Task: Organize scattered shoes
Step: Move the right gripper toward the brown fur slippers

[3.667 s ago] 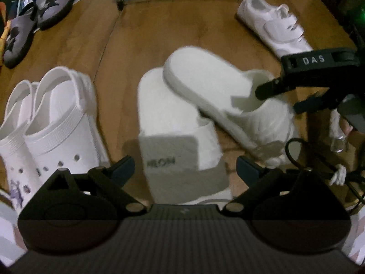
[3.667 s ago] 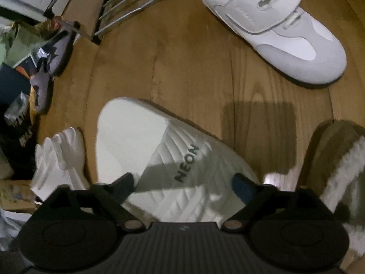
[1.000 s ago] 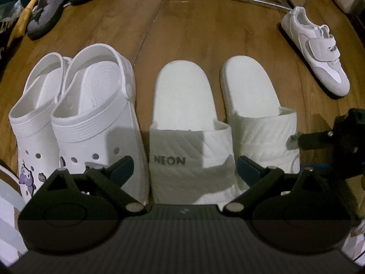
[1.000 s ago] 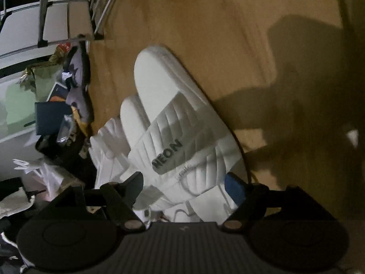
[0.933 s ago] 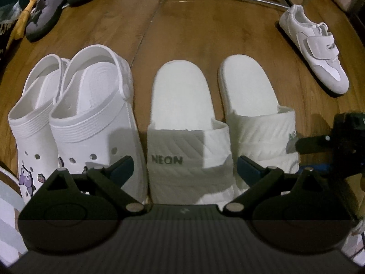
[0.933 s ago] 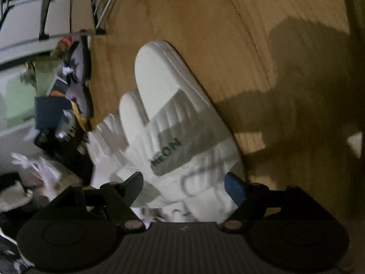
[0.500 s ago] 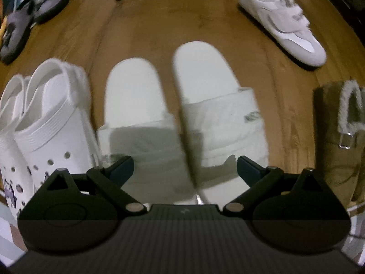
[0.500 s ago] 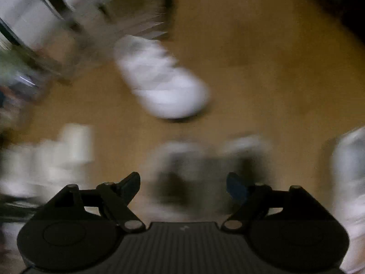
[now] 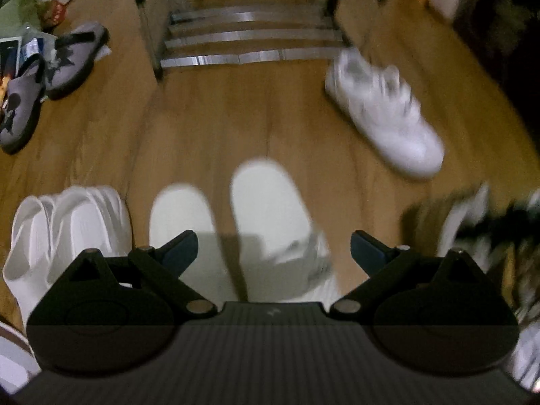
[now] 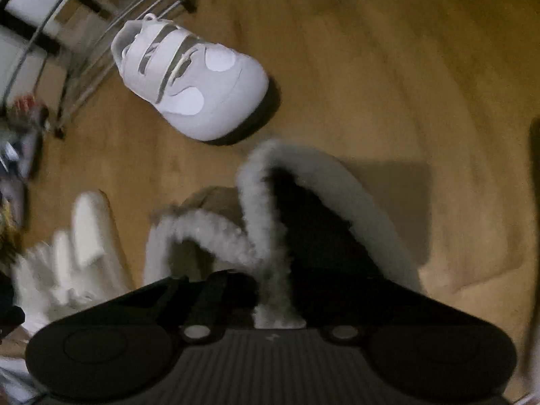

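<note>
- The left gripper (image 9: 274, 248) is hovering above the wooden floor (image 9: 216, 125) with its jaws spread wide and nothing between them; the two white slides (image 9: 266, 209) are lying side by side just below it, toes pointing away
- The white clogs (image 9: 67, 229) are sitting just to the left of the slides, touching each other
- The white strap sneaker (image 9: 384, 114) is lying alone on the floor, well apart from the slides, near the metal shoe rack (image 9: 249, 40)
- The grey slippers (image 9: 47, 77) are resting at the far left, beside the rack's leg
- The right gripper (image 10: 270, 303) is sitting at the fur-trimmed rim of the tan boots (image 10: 303, 209); its fingers are hidden by the fur and the dark opening, so I cannot tell whether it is gripping the rim or merely standing against it
- In the right wrist view, the sneaker is lying beyond the boots, apart from them; the slides are showing blurred at the left
</note>
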The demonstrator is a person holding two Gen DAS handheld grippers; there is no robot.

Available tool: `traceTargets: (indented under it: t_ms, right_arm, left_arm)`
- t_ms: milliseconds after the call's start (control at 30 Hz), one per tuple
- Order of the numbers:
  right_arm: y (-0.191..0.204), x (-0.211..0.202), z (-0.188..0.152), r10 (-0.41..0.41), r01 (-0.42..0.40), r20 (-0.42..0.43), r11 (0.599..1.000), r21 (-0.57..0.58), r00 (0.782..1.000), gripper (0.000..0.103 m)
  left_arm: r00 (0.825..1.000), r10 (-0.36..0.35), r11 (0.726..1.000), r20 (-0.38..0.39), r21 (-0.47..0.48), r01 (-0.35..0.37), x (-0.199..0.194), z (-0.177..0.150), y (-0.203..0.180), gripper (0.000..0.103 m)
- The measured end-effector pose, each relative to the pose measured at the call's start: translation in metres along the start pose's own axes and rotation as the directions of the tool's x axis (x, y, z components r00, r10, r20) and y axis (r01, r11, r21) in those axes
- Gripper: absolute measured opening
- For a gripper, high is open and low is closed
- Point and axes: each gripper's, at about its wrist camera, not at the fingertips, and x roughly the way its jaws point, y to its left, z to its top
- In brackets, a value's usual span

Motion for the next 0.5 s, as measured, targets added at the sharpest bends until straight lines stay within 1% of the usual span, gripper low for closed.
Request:
traceTargets:
  t_ms: [100,167,200,233,267,300,367,433,500]
  right_arm:
    - [0.017,0.012,0.004,0.007,-0.004,-0.032,0.995,0.097,0.999,0.016]
    - [0.026,0.020,0.003,0.028,-0.021,-0.048,0.991,0.133,0.998,0.017]
    - [0.033,0.023,0.003,0.047,-0.038,-0.061,0.991,0.130,0.997,0.019]
    - [0.043,0.025,0.004,0.069,-0.060,-0.078,0.991,0.116,0.995,0.028]
    - [0.050,0.027,0.005,0.128,-0.115,-0.102,0.986,0.124,0.987,0.042]
    - [0.052,0.025,0.005,0.196,-0.179,-0.117,0.974,0.141,0.974,0.047]
    - [0.052,0.017,0.003,0.262,-0.246,-0.101,0.958,0.145,0.960,0.054]
    - [0.041,-0.007,-0.001,0.293,-0.288,-0.038,0.952,0.106,0.955,0.060]
    - [0.027,-0.034,-0.006,0.313,-0.314,0.028,0.948,0.056,0.949,0.060]
  left_arm:
    - [1.000,-0.007,0.999,0.024,0.033,0.007,0.006,0.036,-0.019,0.099]
    - [0.999,-0.016,0.998,0.036,0.056,0.014,0.013,0.060,-0.034,0.099]
    - [0.999,-0.020,0.998,0.041,0.067,0.017,0.016,0.072,-0.041,0.099]
    - [0.999,-0.023,0.997,0.039,0.078,0.020,0.023,0.084,-0.050,0.099]
    - [0.999,-0.024,0.996,0.027,0.088,0.022,0.035,0.095,-0.060,0.099]
    - [1.000,-0.025,0.995,0.015,0.099,0.024,0.047,0.106,-0.071,0.099]
    - [0.999,-0.016,0.995,-0.031,0.094,0.019,0.078,0.127,-0.090,0.099]
    - [0.996,-0.025,0.997,-0.082,0.074,0.031,0.111,0.146,-0.105,0.099]
    - [0.990,-0.041,0.998,-0.137,0.040,0.047,0.145,0.161,-0.119,0.099]
